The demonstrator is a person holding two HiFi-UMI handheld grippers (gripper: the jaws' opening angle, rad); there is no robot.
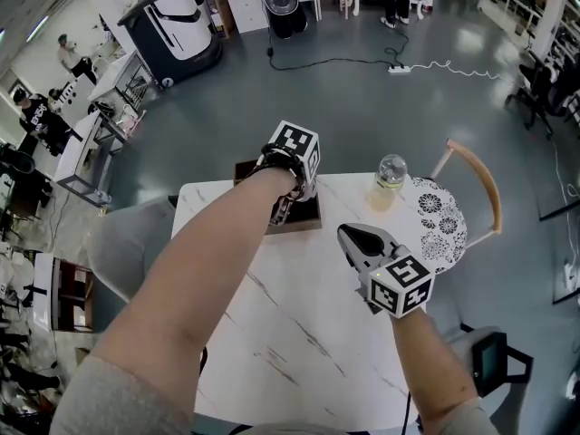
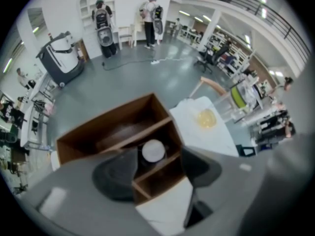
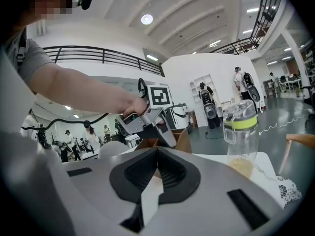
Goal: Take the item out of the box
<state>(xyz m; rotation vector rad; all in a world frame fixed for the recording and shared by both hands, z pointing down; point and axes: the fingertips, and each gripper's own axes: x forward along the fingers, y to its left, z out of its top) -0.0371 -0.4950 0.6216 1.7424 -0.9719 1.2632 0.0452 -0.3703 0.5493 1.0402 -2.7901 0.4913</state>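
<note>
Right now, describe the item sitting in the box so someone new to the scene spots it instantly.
On the white marble-veined table, find the dark brown wooden box at the far edge, split by partitions. In its middle compartment sits a small round white-topped object, the only pale thing in the box.

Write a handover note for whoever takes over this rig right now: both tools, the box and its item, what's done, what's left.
Left tool: open, pointing steeply down over the wooden box, jaws either side of a white round item in its middle compartment, not gripping it.
Right tool: shut, empty, held over the table.
Clear bottle stands on the table, outside the box.
Done: the approach; the item is still in the box.
Left: close on the white item and lift it clear, probably.
</note>
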